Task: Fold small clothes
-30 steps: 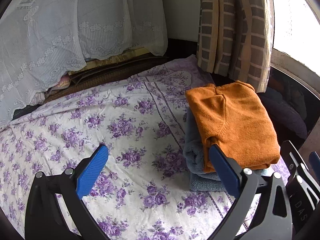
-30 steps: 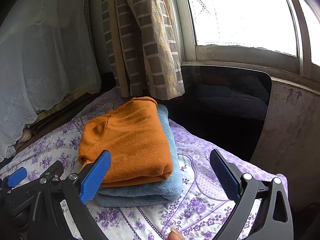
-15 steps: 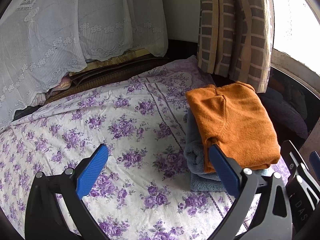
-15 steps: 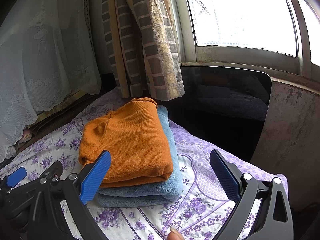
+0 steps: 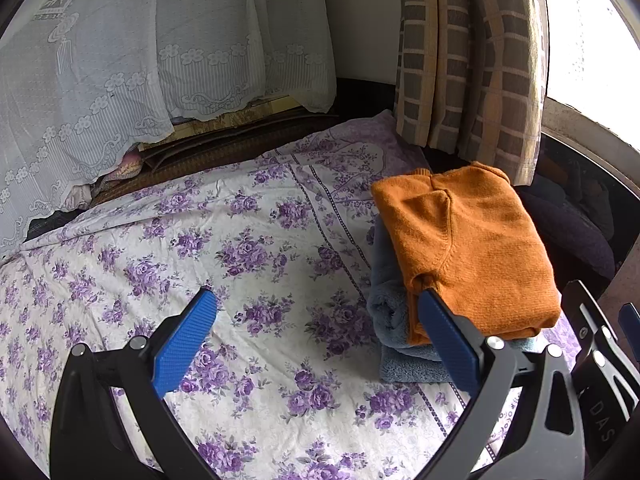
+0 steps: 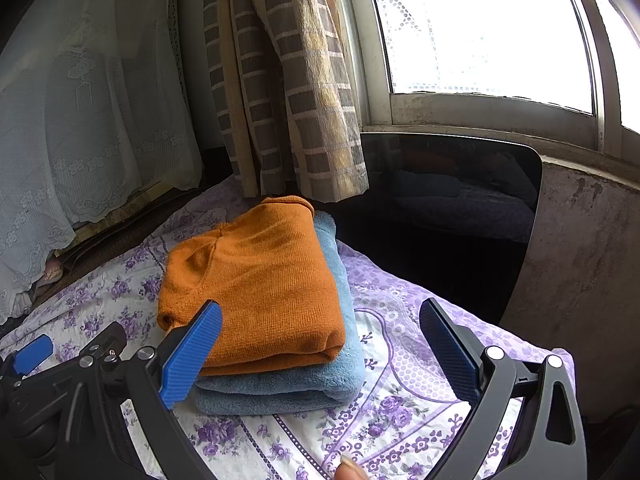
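A folded orange sweater (image 5: pixel 468 244) (image 6: pixel 260 280) lies on top of a folded blue fleece garment (image 5: pixel 394 320) (image 6: pixel 304 384), stacked on the purple-flowered bedsheet (image 5: pixel 240 264) (image 6: pixel 400 412). My left gripper (image 5: pixel 316 334) is open over the bare sheet, with its right finger just in front of the stack's near left corner. My right gripper (image 6: pixel 320 342) is open too, empty, hovering before the stack's near edge; its left finger overlaps the sweater's front corner in the view. Each gripper's frame shows at the edge of the other's view.
A white lace cover (image 5: pixel 140 60) hangs over things at the back of the bed. A checked curtain (image 6: pixel 288 92) hangs behind the stack beside a bright window (image 6: pixel 480 28). A dark glossy panel (image 6: pixel 452 216) stands to the right. A fingertip (image 6: pixel 352 470) shows at the bottom edge.
Both grippers have drawn back very slightly from the stack; the stack and the jaws look unchanged.
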